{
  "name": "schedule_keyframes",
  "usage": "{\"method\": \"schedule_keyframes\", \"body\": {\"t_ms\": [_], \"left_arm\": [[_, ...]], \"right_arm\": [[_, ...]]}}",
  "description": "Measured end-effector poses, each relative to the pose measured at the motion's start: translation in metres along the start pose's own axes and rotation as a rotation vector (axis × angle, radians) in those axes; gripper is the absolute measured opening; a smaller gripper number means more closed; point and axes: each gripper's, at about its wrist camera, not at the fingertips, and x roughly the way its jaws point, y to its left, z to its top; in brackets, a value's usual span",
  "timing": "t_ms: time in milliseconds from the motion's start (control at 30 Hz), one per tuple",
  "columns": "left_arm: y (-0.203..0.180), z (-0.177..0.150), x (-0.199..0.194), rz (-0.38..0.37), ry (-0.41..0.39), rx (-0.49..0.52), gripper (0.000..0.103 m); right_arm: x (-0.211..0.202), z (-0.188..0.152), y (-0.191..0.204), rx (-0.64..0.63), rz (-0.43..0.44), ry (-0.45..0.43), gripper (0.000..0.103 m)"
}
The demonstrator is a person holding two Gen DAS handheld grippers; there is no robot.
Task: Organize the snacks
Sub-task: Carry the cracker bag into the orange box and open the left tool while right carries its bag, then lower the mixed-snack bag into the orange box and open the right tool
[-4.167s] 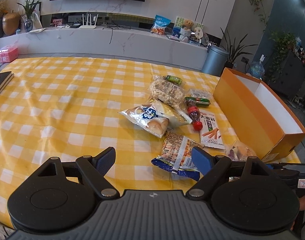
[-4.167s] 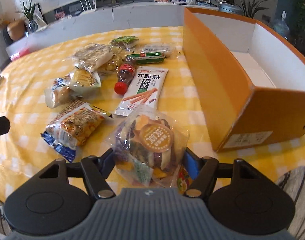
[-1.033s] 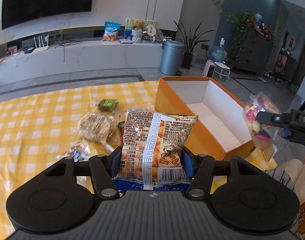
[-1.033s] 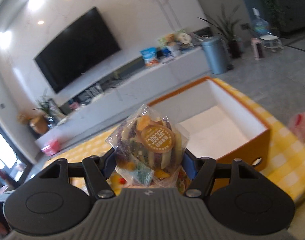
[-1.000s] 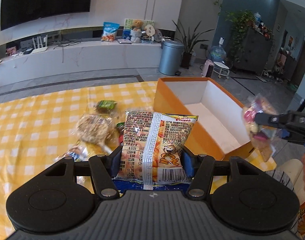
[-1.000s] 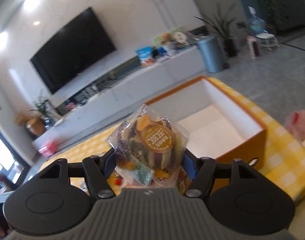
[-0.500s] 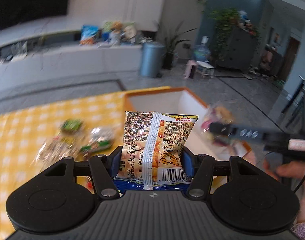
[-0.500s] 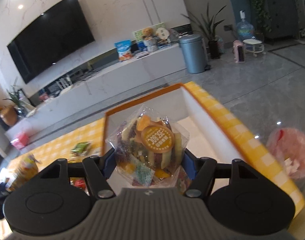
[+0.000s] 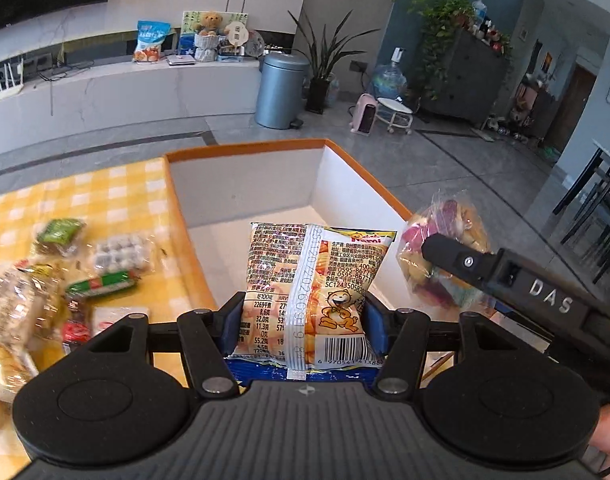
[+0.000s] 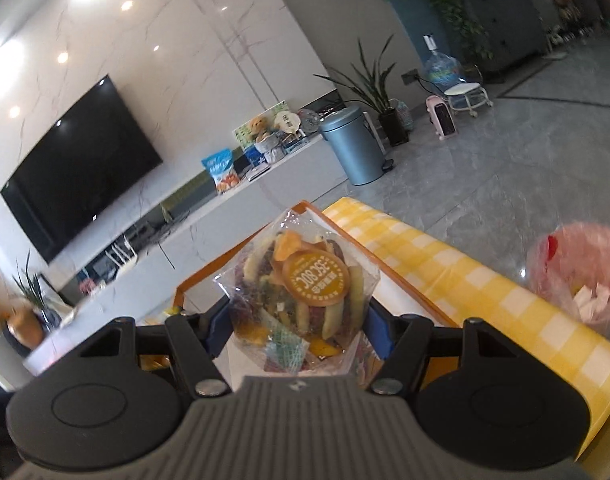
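Note:
My left gripper (image 9: 303,326) is shut on an orange chips bag (image 9: 317,284) and holds it over the open orange box (image 9: 245,148), white inside. My right gripper (image 10: 299,330) is shut on a clear bag of mixed dried fruit chips (image 10: 301,284) with a round orange label. In the left wrist view that bag (image 9: 445,256) hangs over the box's right wall. The box's orange rim (image 10: 209,268) shows behind the bag in the right wrist view.
Several loose snacks lie on the yellow checked tablecloth (image 9: 117,196) left of the box: a green packet (image 9: 59,232), a green sausage stick (image 9: 101,284), a clear pack of white balls (image 9: 119,256). A pink bin bag (image 10: 581,276) stands beyond the table's right edge.
Both grippers have moved on over the box with their bags. The right wrist view has tilted upward, so the box's inside is mostly out of sight.

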Motion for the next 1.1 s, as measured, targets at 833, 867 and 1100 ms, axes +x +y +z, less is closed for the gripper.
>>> {"method": "schedule_keyframes", "body": {"t_ms": [833, 867, 1100], "left_arm": [[0.023, -0.015, -0.055, 0.064, -0.127, -0.056, 0.095], [0.024, -0.014, -0.054, 0.07, -0.123, -0.067, 0.095], [0.03, -0.017, -0.06, 0.083, -0.126, -0.103, 0.095]], "right_arm": [[0.002, -0.002, 0.024, -0.075, -0.052, -0.045, 0.066], [0.001, -0.003, 0.03, -0.11, -0.054, -0.068, 0.066], [0.029, -0.008, 0.059, -0.291, -0.119, -0.009, 0.066]]}}
